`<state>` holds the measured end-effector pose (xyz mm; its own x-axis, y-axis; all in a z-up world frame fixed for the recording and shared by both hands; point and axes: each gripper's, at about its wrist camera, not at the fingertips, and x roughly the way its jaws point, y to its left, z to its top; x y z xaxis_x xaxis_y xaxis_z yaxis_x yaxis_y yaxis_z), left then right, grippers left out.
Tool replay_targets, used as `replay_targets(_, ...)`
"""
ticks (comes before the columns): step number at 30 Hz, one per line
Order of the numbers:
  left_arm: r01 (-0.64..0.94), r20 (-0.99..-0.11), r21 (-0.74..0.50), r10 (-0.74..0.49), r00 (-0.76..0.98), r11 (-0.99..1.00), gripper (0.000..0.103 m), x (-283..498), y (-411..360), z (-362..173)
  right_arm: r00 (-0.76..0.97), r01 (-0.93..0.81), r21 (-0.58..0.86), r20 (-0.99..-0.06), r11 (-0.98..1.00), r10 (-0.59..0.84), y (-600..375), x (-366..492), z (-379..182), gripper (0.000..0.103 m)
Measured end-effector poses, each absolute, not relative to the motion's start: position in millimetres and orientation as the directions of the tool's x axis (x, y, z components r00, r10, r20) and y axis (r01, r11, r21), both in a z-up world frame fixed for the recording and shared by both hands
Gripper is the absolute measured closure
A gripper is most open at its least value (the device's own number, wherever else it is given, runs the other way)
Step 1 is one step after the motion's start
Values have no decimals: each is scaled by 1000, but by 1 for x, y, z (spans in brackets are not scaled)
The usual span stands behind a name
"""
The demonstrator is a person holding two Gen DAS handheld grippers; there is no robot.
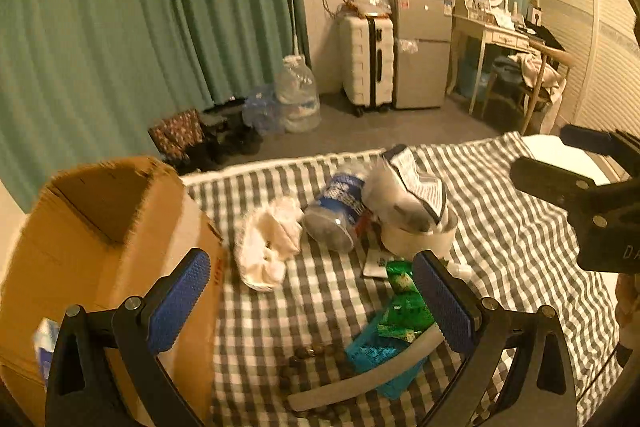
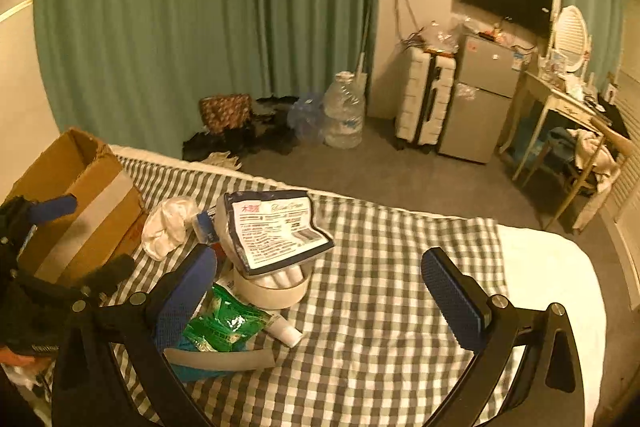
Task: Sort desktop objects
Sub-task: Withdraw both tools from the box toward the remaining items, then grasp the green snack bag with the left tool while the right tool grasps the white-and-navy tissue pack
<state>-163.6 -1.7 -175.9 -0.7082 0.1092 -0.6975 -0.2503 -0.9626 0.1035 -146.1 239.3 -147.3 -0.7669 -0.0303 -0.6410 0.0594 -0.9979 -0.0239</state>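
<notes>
Both grippers hang wide open, nothing held. Left gripper point(image 1: 312, 303) hovers over the pile on the checked cloth point(image 1: 500, 227), curved grey strip point(image 1: 368, 375) lying crosswise just below; cardboard box point(image 1: 104, 227) waits to its left.

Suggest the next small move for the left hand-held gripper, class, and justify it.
Probably lower the left hand-held gripper, open and empty, onto the green packet lying just ahead on the checked cloth; the cardboard box stands open close beside it.
</notes>
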Motion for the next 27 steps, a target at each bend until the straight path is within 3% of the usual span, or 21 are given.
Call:
replay_targets(22,-372,-815,-13,226,-534,-928,1,-178,34,-265,-712,129,44,-691,-991,-124,233,-203,-186,0)
replay_targets(25,-371,-829,-86,273,-489,-925,28,-181,28,-275,-707,149,41,-694,-988,-135,226,-210,-191,0)
replay_targets(27,-366,-826,-125,302,-476,-922,55,-183,23,-274,-701,171,37,-698,-985,-148,218,-216,-195,0)
